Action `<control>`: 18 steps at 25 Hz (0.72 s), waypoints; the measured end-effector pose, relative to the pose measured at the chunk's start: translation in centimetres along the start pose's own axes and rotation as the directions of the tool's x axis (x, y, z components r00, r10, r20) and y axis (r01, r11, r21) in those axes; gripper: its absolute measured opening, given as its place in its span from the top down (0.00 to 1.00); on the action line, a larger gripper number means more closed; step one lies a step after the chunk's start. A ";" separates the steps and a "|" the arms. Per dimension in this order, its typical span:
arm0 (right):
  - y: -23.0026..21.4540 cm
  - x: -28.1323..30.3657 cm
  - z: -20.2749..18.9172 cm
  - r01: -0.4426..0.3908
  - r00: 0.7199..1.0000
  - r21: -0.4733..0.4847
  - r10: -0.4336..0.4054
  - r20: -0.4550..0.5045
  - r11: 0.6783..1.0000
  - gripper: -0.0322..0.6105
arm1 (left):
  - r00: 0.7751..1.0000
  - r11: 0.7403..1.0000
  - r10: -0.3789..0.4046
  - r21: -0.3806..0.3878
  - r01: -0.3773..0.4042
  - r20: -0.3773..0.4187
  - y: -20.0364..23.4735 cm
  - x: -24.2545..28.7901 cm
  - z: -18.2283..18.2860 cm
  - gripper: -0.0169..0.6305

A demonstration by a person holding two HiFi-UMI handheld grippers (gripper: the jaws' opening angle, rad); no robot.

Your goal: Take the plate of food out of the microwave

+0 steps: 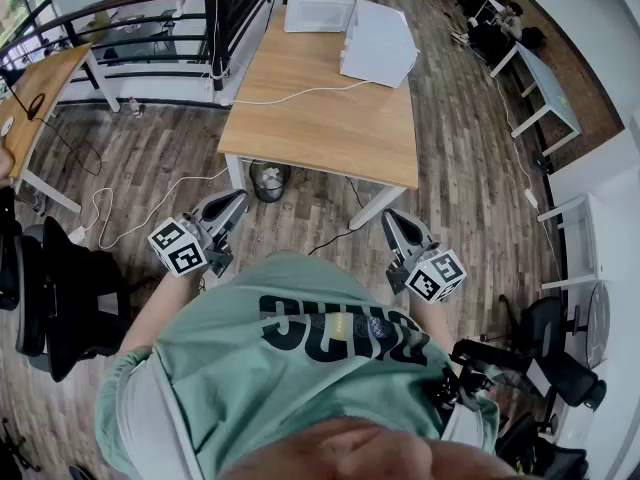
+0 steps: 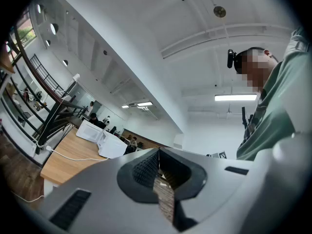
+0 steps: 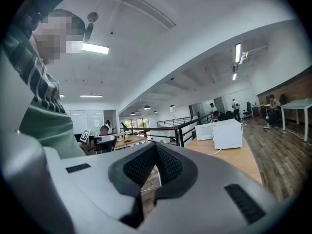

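One white microwave (image 1: pixel 380 43) on wooden table (image 1: pixel 320 118), contents not visible

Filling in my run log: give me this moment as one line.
phase: pre-approach | left gripper: shut, empty | right gripper: shut, empty | microwave: on wooden table, untouched

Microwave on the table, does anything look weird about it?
Yes: the microwave has its door swung wide open while the person stands away from the table. Nothing looks spilled or broken.
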State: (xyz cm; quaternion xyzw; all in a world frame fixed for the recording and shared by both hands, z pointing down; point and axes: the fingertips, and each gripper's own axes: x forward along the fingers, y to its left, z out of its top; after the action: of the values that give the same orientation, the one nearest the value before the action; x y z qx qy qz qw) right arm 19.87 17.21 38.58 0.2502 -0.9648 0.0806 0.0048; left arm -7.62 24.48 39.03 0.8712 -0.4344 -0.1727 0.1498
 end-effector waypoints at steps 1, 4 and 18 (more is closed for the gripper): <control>0.0 0.0 0.1 0.003 1.000 0.002 -0.003 0.000 1.000 0.94 | 1.000 1.000 0.000 0.000 0.000 0.000 0.0 0.0 0.0 0.96; -0.1 0.0 -0.1 0.003 1.000 0.002 -0.003 0.000 1.000 0.94 | 1.000 1.000 0.000 0.001 0.000 -0.001 0.0 0.0 0.0 0.96; -1.1 -0.1 -0.3 0.010 1.000 0.030 -0.011 0.014 1.000 0.94 | 1.000 1.000 -0.003 0.009 0.003 -0.009 -0.1 0.5 0.0 0.96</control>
State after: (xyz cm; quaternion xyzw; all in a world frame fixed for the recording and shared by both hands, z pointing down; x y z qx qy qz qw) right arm 20.45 16.39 39.04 0.2559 -0.9622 0.0931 -0.0053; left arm -7.29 24.11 38.87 0.8734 -0.4330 -0.1670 0.1477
